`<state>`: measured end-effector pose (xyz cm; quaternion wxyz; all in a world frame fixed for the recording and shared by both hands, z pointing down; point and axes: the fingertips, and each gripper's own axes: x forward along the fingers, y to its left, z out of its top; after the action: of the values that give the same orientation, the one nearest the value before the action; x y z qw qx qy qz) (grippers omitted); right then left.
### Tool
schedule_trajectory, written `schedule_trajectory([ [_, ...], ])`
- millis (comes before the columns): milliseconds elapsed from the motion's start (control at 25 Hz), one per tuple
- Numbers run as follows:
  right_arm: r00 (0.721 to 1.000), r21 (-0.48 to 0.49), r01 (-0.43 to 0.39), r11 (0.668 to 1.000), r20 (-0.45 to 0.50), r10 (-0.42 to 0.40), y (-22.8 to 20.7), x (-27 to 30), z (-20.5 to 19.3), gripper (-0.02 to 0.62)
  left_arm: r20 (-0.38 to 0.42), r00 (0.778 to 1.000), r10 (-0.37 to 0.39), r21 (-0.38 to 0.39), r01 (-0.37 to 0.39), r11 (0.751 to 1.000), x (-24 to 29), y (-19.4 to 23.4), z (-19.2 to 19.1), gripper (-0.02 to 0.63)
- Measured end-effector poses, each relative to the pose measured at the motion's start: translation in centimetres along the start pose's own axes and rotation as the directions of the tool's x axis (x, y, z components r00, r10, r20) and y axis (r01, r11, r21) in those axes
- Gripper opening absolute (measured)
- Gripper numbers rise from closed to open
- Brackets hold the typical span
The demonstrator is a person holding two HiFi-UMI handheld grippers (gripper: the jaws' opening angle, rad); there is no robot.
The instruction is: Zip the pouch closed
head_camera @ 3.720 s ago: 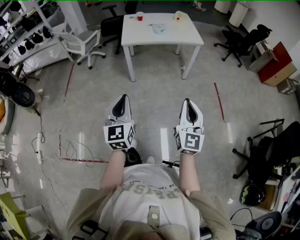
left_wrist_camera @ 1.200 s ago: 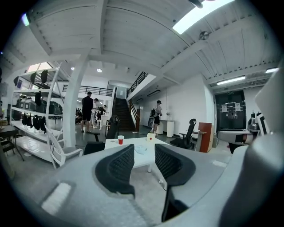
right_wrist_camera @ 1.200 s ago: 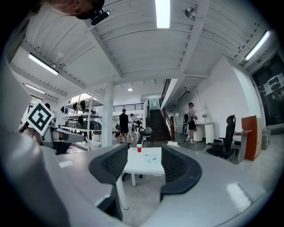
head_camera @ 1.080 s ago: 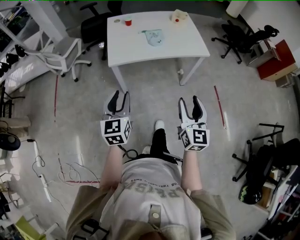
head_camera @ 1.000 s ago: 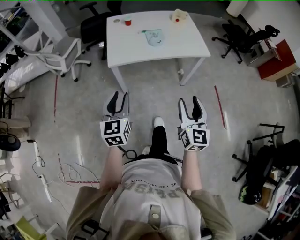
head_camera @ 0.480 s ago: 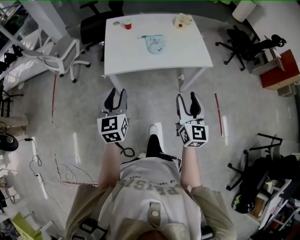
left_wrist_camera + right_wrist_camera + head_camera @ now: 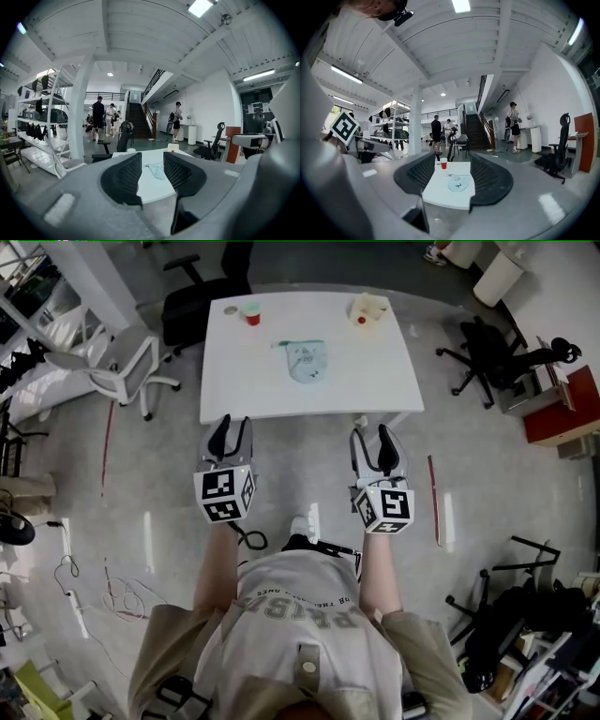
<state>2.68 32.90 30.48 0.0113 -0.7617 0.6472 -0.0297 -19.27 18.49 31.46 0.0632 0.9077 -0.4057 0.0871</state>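
Big open workshop floor, white table (image 7: pixel 246 401) just ahead. The left gripper (image 7: pixel 228 425) and right gripper (image 7: pixel 373 436) sit short of its near edge, jaws apart, nothing in them. The pale blue pouch (image 7: pixel 307 361) lies mid-table, straight ahead between the two, so neither hand looks clearly nearer.

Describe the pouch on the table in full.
The pouch is small, pale blue-green and soft-looking, with a few tiny dark marks. A darker straight strip, likely the zipper, runs along its far edge; its near end is rounded. It lies flat near the middle of the white table, touching nothing else. Whether it is zipped is too small to tell.
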Motion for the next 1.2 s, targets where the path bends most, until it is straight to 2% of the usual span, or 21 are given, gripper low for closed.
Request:
schedule_trajectory([
  [200,1.000,0.010,-0.019,1.000,-0.001,0.019,-2.2,2.5,-0.1,0.210,-0.005,0.999,0.032,-0.001,-0.032,0.999,2.6,-0.1,0.4,0.150],
  [560,0.999,0.051,-0.015,0.999,-0.028,0.017,-4.5,3.8,-1.7,0.210,-0.048,0.997,0.063,0.008,-0.063,0.998,4.1,-0.2,-0.5,0.150],
  [1200,0.999,0.064,-0.007,0.998,-0.041,0.010,-6.9,9.9,-2.6,0.210,-0.069,0.997,0.030,-0.012,-0.031,0.999,10.9,0.4,-0.8,0.150],
])
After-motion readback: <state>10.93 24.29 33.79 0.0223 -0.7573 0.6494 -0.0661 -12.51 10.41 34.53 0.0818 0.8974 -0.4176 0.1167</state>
